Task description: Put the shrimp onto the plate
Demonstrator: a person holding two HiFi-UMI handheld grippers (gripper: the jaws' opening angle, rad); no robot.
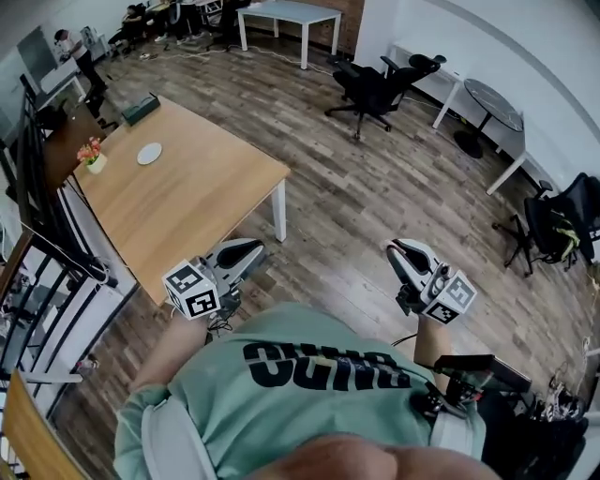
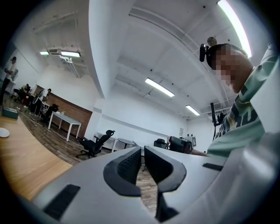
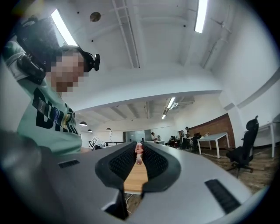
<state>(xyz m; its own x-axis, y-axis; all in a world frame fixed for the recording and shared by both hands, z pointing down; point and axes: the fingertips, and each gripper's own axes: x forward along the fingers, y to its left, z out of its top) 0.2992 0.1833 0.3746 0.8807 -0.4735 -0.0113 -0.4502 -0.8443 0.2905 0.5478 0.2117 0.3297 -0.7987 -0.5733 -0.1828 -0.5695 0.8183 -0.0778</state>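
Observation:
A small pink shrimp [image 3: 139, 154] is pinched between the fingertips of my right gripper [image 3: 139, 148], which is shut on it. In the head view the right gripper [image 1: 398, 248] hangs over the wood floor, close in front of the person's body and well to the right of the table. The white plate [image 1: 149, 153] lies on the wooden table [image 1: 202, 202] at the far left, with nothing showing on it. My left gripper [image 1: 251, 251] floats beside the table's near corner. Its jaws [image 2: 143, 151] stand almost together with nothing between them.
A flower pot [image 1: 91, 157] and a dark green box [image 1: 141, 109] also sit on the table. Black office chairs [image 1: 375, 86], a white desk [image 1: 286, 14] and a round table [image 1: 492, 98] stand farther off. A black railing [image 1: 47, 234] runs along the left.

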